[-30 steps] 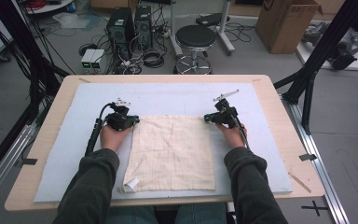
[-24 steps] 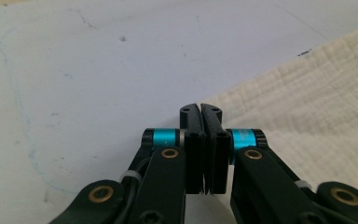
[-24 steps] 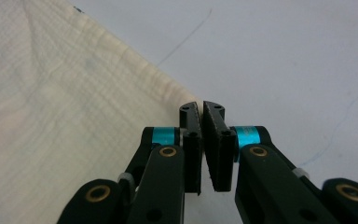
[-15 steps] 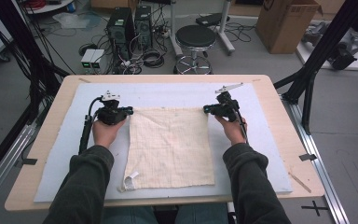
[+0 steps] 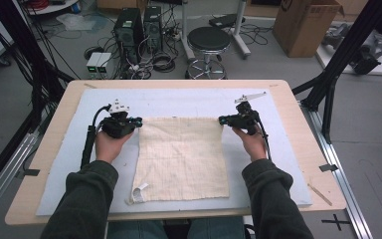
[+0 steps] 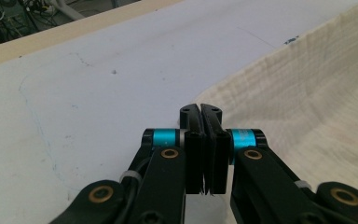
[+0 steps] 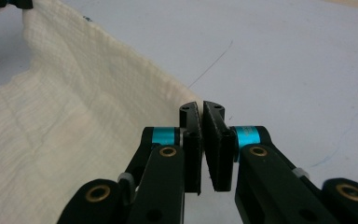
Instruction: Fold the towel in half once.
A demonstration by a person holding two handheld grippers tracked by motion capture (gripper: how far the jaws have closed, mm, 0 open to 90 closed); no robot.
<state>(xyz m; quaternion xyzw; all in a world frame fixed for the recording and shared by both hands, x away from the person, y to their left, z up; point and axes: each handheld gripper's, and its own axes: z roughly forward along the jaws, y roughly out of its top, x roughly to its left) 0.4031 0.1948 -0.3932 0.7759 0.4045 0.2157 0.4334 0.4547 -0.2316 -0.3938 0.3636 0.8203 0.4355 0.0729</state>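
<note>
A cream cloth (image 5: 181,159) with a faint grid lies spread on the pale mat (image 5: 179,102). My left gripper (image 5: 138,121) is shut on its far left corner. My right gripper (image 5: 222,120) is shut on its far right corner. The far edge runs taut and a little raised between them. In the left gripper view the jaws (image 6: 200,108) are pressed together, with the cloth (image 6: 307,102) rising off to their right. In the right gripper view the jaws (image 7: 201,106) pinch the corner and the cloth (image 7: 74,116) stretches away to the left.
The mat covers most of a wooden table (image 5: 54,149). The cloth's near left corner is folded over and shows a small label (image 5: 139,191). A thin wooden stick (image 5: 320,194) lies near the table's right front. A stool (image 5: 208,40) and computer cases stand beyond the far edge.
Both grippers have moved a little away from the person with the cloth's far corners in them. The far edge now lies straighter and farther up the mat.
</note>
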